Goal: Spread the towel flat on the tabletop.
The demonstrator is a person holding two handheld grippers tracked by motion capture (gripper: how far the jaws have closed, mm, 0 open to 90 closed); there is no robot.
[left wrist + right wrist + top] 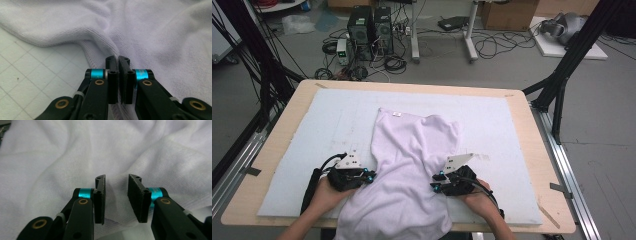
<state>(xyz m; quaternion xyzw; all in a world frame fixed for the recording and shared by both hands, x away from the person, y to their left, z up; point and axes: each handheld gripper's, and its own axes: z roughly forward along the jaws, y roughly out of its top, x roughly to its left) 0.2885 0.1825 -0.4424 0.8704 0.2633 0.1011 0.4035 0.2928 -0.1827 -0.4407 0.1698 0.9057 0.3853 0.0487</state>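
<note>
A white knit garment lies rumpled on the pale mat, with its lower part hanging over the near table edge. At the garment's left edge is my left gripper. In the left gripper view its jaws stand together at the stitched hem, and folds of the garment converge on the tips. My right gripper is at the garment's right edge. In the right gripper view it is open, with the garment lying under the gap and no pad pressing on it.
The mat lies on a wooden table, with black frame posts at both sides. Beyond the table, computer towers and cables sit on the floor. In the left gripper view a gridded mat is bare left of the hem.
</note>
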